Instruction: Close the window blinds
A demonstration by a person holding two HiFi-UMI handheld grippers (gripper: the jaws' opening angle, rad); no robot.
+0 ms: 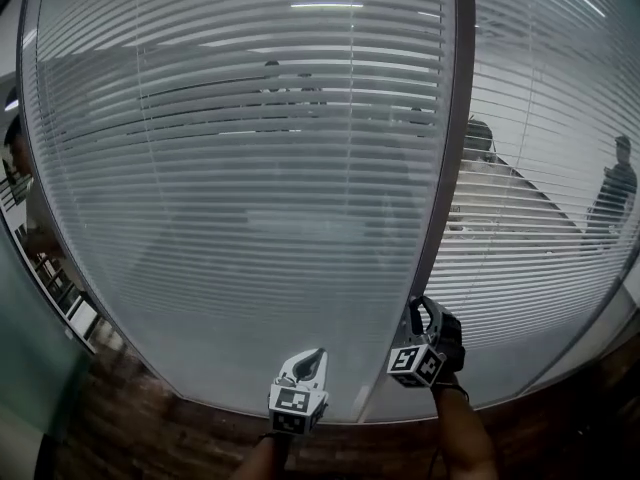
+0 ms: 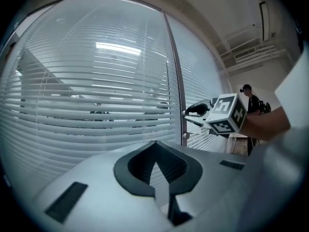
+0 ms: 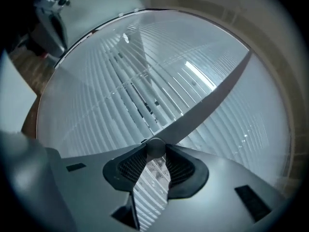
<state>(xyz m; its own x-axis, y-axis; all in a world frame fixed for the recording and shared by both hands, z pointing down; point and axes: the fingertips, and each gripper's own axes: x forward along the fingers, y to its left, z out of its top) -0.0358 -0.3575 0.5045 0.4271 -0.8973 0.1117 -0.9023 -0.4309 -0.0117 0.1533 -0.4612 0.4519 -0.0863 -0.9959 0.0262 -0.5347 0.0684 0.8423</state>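
Right gripper (image 1: 414, 314) is up against the dark window post (image 1: 452, 148), low on it, jaws clenched on the round knob (image 3: 155, 148) that sits on that post. Its marker cube (image 1: 416, 363) faces the camera, with the person's forearm (image 1: 468, 438) running below it. The window blinds (image 1: 250, 168) hang behind the glass on both sides of the post. Their slats lie level with gaps between them, so the room beyond shows through. Left gripper (image 1: 316, 353) hovers just left of the post, lower than the right one. Its jaws are pressed together with nothing between them, pointing at the blinds. A person (image 1: 612, 183) stands far right of the post, beyond the glass.
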